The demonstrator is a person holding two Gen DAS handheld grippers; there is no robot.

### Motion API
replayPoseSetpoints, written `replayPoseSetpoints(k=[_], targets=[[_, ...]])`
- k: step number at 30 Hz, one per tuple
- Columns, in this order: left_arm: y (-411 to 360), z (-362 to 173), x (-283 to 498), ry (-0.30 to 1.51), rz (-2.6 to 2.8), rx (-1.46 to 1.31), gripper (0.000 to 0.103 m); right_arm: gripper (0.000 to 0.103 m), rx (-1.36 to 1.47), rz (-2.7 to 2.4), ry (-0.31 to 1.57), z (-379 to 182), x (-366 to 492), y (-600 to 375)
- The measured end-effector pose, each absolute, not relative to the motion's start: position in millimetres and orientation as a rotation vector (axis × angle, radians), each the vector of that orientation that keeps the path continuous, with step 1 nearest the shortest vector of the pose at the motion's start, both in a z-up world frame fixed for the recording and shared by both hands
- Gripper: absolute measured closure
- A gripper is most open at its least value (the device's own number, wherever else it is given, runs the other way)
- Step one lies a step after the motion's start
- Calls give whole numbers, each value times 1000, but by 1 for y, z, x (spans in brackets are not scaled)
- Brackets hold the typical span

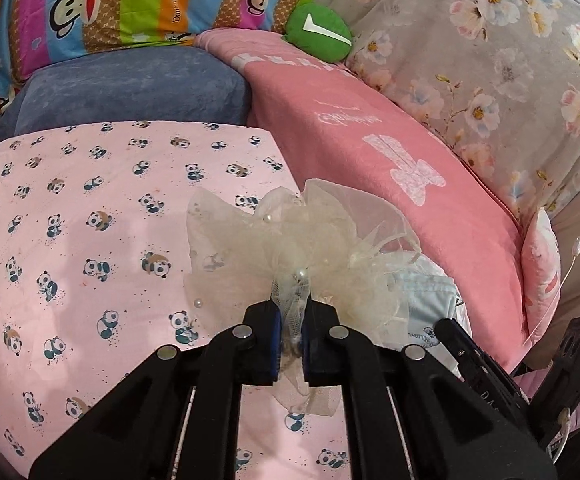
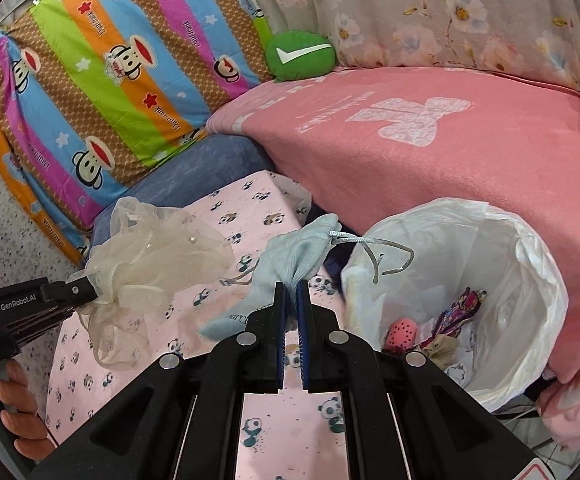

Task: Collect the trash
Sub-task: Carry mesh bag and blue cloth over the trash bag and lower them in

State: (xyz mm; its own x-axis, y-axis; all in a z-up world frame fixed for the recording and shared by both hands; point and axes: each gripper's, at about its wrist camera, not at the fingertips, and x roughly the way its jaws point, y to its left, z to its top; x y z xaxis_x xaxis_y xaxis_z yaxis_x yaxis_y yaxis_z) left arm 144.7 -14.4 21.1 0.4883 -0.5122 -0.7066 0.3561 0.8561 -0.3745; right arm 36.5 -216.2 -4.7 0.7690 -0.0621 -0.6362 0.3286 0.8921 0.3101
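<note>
In our left gripper (image 1: 293, 312) we hold a puffy cream net bow with small white pearls (image 1: 302, 236). The two black fingers with blue pads (image 1: 276, 336) squeeze the thin tied middle of the bow, and the frilly part fans out in front. From the right wrist view we see the same bow (image 2: 150, 248) lifted above the pink sheet with little pandas (image 2: 246, 200), with the left gripper (image 2: 90, 292) coming in from the side. A bare hand (image 2: 14, 396) holds that tool's handle down in the corner.

Our right gripper (image 2: 291, 292) pinches a soft light blue cloth pouch with a grey drawstring (image 2: 290, 252). Its fingers are closed tight on the cloth, and the pouch sticks up and leans to the left, above the panda sheet. Its string loops out toward the bin.

Just to the right of the pouch sits a bin lined with a white plastic bag (image 2: 538, 264). Down inside it we see a pink spotted thing (image 2: 400, 332) and some crumpled purple wrappers (image 2: 458, 312).

Behind it all lies a big pink blanket with a white bear shape (image 2: 450, 152). A round green cushion with a white tick (image 2: 300, 54) rests at the back, next to a striped bright pillow with monkey faces (image 2: 102, 92). A blue-grey fuzzy cushion (image 1: 130, 84) sits behind the panda sheet, and a grey flowery quilt (image 1: 490, 48) is on the far right.
</note>
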Motion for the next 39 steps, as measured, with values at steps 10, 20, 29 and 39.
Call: replayPoseSetpoints(k=[10, 20, 29, 39], targets=[[-86, 23, 133, 935, -633, -114, 96, 97, 492, -350, 609, -2, 0, -290], [-178, 12, 117, 966, -749, -18, 91, 97, 535, -436, 602, -16, -22, -337], [-189, 4, 118, 955, -692, -25, 46, 96, 549, -461, 599, -21, -27, -356], [-171, -1, 122, 947, -645, -6, 46, 92, 508, -404, 606, -18, -6, -333]])
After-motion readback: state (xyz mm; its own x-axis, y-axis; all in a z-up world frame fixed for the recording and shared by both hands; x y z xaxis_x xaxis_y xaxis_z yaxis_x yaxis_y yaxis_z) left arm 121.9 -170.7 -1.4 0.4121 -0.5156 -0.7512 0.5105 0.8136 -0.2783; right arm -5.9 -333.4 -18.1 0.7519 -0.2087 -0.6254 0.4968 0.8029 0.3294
